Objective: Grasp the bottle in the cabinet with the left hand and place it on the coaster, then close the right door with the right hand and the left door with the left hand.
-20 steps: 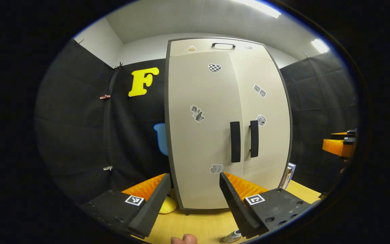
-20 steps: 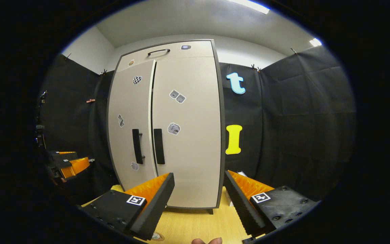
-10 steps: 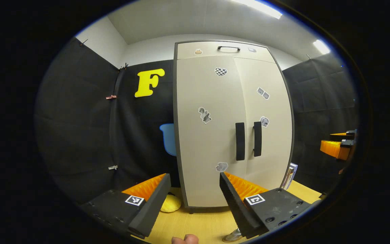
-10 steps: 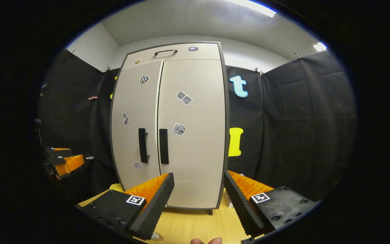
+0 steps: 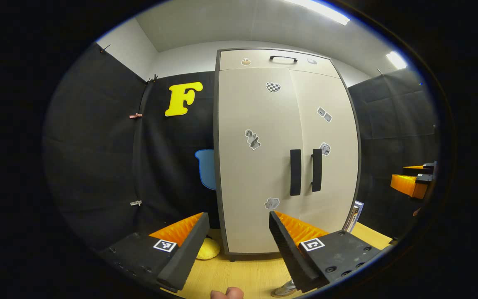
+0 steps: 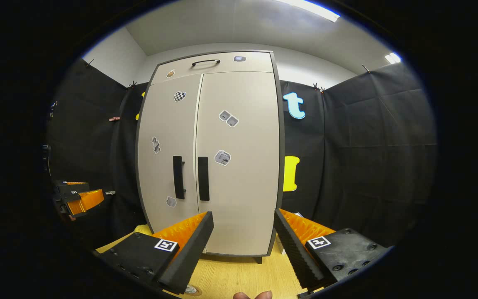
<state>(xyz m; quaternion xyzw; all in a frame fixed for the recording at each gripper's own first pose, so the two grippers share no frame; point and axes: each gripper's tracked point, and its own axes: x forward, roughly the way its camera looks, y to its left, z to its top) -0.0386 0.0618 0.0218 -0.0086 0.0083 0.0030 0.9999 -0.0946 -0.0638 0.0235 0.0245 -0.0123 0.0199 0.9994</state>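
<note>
The beige cabinet (image 5: 255, 178) stands on the wooden table with both doors flush and shut, its two black handles (image 5: 295, 172) side by side. My left gripper (image 5: 237, 220) is open in front of the left door, holding nothing. My right gripper (image 6: 244, 218) is open before the same cabinet (image 6: 239, 187), also holding nothing. A small pale rounded object (image 5: 284, 289) sits at the bottom edge, partly hidden by my fingers; I cannot tell whether it is the bottle. In the right gripper view a round item (image 6: 190, 289) lies low on the table.
A yellow soft object (image 5: 208, 249) lies beside the cabinet's left foot. A slim box (image 5: 356, 214) leans at its right side. The right gripper (image 5: 413, 182) shows far right, the left gripper (image 6: 77, 197) far left. A fingertip (image 5: 226, 293) shows at the bottom.
The cabinet has drifted slightly right and a little farther off in both views, so both grippers have backed away a bit. Both stay open.
</note>
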